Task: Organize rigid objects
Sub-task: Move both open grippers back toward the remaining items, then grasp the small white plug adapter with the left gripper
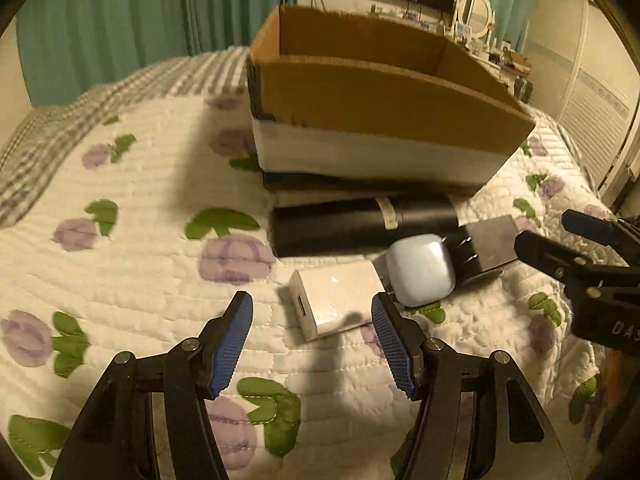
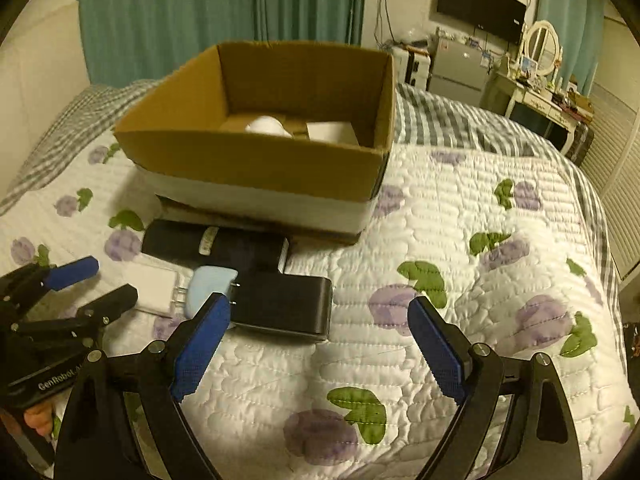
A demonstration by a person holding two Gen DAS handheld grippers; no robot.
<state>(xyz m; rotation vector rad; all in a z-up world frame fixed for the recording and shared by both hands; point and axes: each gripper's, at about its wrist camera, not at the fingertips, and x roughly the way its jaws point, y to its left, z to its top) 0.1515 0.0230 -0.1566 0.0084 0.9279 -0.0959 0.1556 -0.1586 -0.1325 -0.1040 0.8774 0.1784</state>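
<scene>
Rigid objects lie in a tight cluster on the white quilted bedspread with purple flowers (image 2: 460, 216), just in front of an open brown cardboard box with a white lower band (image 2: 256, 160). The box stands on the bed, and in the right wrist view it holds a rounded white object (image 2: 266, 125) and a white block (image 2: 332, 131), side by side on its floor.

Against the foot of the box lies a long black cylinder with a white label (image 1: 360, 229). Nearer the cameras sit a white rectangular charger block (image 1: 334, 300), a pale blue rounded plug adapter (image 1: 422, 274) with its metal prongs touching a flat black rectangular brick (image 2: 284, 304). The white block and the blue adapter lie just beside one another.

The left tool (image 1: 312, 344) hangs low over the bedspread with its blue-padded fingers spread wide and nothing between them, the white charger block just ahead of its fingertips. The right tool (image 2: 320, 344) is likewise spread and holds nothing; its left finger overlaps the edge of the black brick in the right wrist view, though contact cannot be told.
</scene>
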